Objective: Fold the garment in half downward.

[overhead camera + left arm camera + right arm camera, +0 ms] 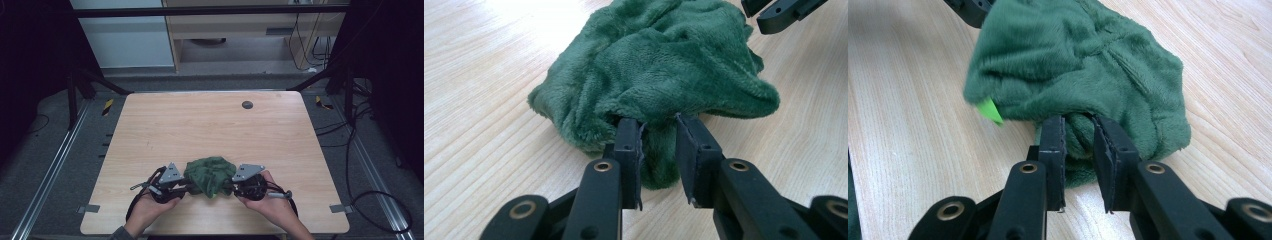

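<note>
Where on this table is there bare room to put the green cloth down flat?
Bare wood runs from the green cloth back to the table far edge, apart from a small dark disc. Near edge is crowded: left gripper and right gripper flank the cloth.

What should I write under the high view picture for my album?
Two hand-held tongs, left and right, pinch opposite sides of a crumpled green fleece cloth on a wooden table.

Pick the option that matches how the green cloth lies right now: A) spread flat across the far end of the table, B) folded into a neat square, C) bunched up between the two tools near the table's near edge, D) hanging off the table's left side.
C: the green cloth sits crumpled between the left tool and right tool, each pinching a fold.
</note>
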Demonstrator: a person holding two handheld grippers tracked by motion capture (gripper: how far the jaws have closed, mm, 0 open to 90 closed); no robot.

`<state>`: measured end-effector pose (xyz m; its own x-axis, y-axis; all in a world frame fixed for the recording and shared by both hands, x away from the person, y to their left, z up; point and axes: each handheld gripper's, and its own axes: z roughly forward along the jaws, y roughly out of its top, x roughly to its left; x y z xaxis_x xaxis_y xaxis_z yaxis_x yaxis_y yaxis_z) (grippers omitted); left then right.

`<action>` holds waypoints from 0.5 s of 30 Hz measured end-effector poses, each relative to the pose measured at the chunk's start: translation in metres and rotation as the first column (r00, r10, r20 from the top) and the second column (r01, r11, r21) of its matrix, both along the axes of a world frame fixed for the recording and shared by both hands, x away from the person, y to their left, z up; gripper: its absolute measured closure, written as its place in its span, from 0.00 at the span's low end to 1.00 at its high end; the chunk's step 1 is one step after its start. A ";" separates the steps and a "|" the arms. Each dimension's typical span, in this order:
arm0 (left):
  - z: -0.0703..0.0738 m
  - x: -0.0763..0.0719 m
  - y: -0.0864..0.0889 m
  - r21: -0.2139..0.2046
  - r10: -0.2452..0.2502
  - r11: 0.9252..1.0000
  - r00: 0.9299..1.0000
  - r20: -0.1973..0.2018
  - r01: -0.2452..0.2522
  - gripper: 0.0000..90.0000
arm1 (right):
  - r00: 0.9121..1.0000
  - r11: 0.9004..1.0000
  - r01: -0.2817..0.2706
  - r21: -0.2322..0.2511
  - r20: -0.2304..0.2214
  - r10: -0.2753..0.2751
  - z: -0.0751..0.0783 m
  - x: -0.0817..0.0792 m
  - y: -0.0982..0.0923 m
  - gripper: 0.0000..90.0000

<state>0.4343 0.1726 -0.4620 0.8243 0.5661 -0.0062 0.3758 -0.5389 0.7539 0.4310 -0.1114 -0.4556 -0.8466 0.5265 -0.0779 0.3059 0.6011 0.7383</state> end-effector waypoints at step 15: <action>-0.001 -0.001 0.002 0.000 0.004 1.000 1.000 -0.001 -0.004 0.79 | 1.000 1.000 -0.005 0.002 0.002 0.005 0.000 0.000 0.000 0.82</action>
